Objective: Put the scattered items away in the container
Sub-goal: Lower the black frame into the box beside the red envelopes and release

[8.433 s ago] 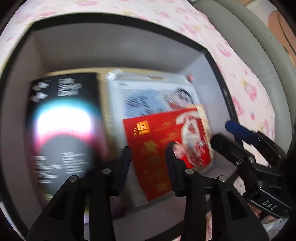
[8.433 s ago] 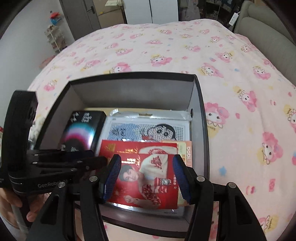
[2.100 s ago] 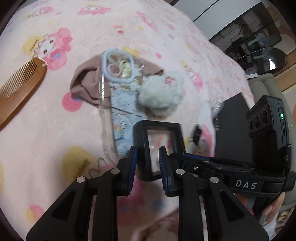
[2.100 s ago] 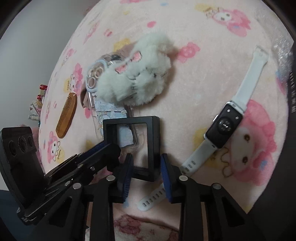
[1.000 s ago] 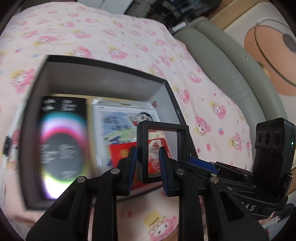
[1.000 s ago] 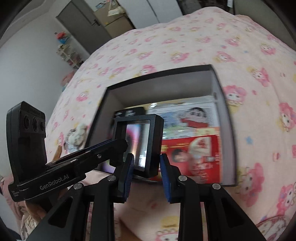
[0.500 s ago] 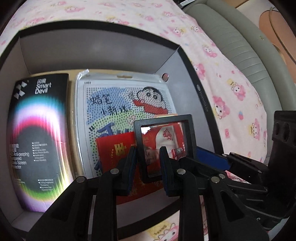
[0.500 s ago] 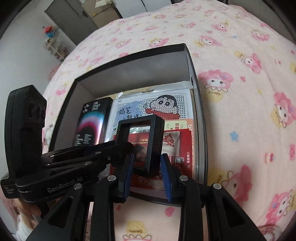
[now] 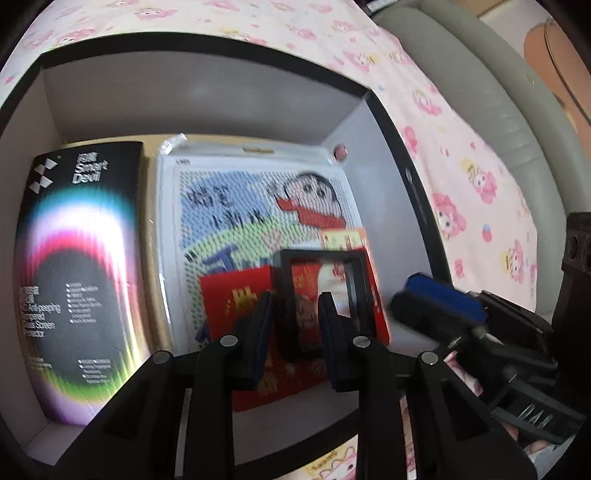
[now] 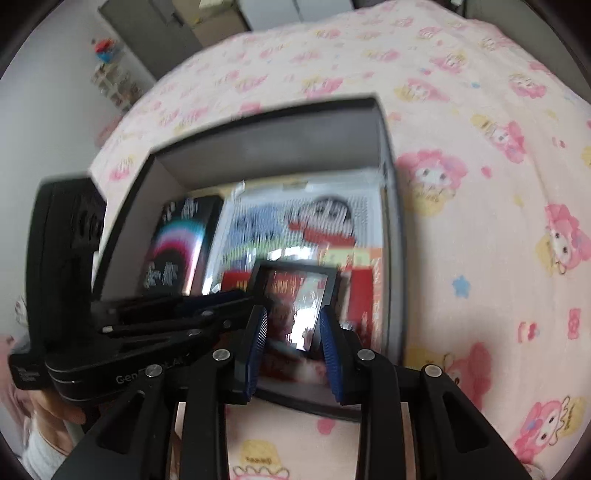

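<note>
A pale pink bedspread (image 10: 461,122) printed with pink cartoon figures covers the bed; a grey padded headboard (image 9: 491,110) lines its right edge, grey doors (image 10: 155,29) beyond its far edge.

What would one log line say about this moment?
left gripper: shut on frame | right gripper: shut on frame | frame: over box, above red card | step: lowering in

Red card (image 9: 236,295) partly behind frame (image 9: 360,280)

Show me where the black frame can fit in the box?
Bare floor shows between the red envelope and the box's right wall, and along the near wall. The black packet and cartoon pack crowd the rest.
</note>
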Demonstrator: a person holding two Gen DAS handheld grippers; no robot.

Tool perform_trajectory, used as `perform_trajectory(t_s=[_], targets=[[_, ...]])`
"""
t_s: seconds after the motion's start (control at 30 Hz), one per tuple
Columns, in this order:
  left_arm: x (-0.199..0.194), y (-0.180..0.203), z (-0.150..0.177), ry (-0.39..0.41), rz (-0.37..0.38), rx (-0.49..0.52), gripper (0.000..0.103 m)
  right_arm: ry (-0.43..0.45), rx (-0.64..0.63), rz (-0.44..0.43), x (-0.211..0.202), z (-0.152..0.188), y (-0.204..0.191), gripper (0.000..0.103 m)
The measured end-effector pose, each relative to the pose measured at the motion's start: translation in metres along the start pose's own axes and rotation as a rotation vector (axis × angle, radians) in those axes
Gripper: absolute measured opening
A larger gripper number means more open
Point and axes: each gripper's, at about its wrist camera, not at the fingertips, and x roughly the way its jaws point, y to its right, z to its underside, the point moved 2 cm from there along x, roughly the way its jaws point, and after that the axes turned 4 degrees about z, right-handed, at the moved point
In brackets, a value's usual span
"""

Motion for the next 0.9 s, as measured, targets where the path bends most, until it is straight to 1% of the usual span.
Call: perform_trajectory(t_s=[0.07,0.13,0.2,0.27,0.33,0.4,0.47,0.5,0.53,0.57,0.6,0.63,0.7,0.77,0.8,0.83,0.9], targets=[[0.001,-0.006,-0.003,0.008,0.021,-0.052,0.028,0.038,0.015,0.009,-0.004,-0.010,0.000,0.026],[0.004,-0.006,-0.005,-0.001,0.036,-0.074,0.028,0.059,0.018,0.032,-0.004,-0.019,-0.002,0.026],[0.010,-0.001,-0.006,-0.017,0.016,-0.060,0.028,0.077,0.006,0.082,0.000,-0.027,-0.006,0.026],[0.017,0.008,-0.004,-0.034,-0.012,-0.029,0.027,0.081,-0.003,0.091,0.002,-0.026,-0.006,0.026],[0.022,0.016,-0.002,-0.045,-0.019,-0.004,0.027,0.085,-0.004,0.105,0.001,-0.021,-0.002,0.026],[0.026,0.020,-0.003,-0.060,0.006,-0.001,0.027,0.093,0.007,0.123,-0.001,-0.016,0.007,0.026],[0.034,0.030,-0.004,-0.085,0.044,0.003,0.027,0.104,0.031,0.080,-0.007,-0.014,0.014,0.026],[0.038,0.035,-0.004,-0.100,0.055,0.013,0.027,0.110,0.035,0.092,-0.009,-0.014,0.016,0.026],[0.040,0.039,-0.004,-0.108,0.045,0.024,0.033,0.124,0.033,0.112,-0.012,-0.014,0.017,0.026],[0.042,0.043,-0.002,-0.109,0.035,0.043,0.037,0.146,0.025,0.110,-0.017,-0.013,0.017,0.026],[0.042,0.046,-0.002,-0.111,0.032,0.055,0.039,0.167,0.023,0.103,-0.022,-0.012,0.017,0.026],[0.040,0.046,-0.003,-0.109,0.035,0.050,0.040,0.181,0.024,0.100,-0.025,-0.012,0.018,0.026],[0.031,0.042,-0.004,-0.080,0.045,0.006,0.040,0.228,0.033,0.082,-0.037,-0.011,0.022,0.026],[0.018,0.037,-0.007,-0.013,0.013,-0.019,0.039,0.248,0.062,0.068,-0.042,-0.012,0.029,0.026],[0.014,0.036,-0.002,0.003,0.003,-0.025,0.039,0.253,0.085,0.054,-0.044,-0.013,0.034,0.026],[0.013,0.034,-0.003,0.010,-0.001,-0.036,0.038,0.254,0.107,0.041,-0.044,-0.015,0.038,0.026],[0.018,0.034,-0.003,-0.004,0.002,-0.043,0.038,0.246,0.152,0.019,-0.042,-0.017,0.046,0.026]])
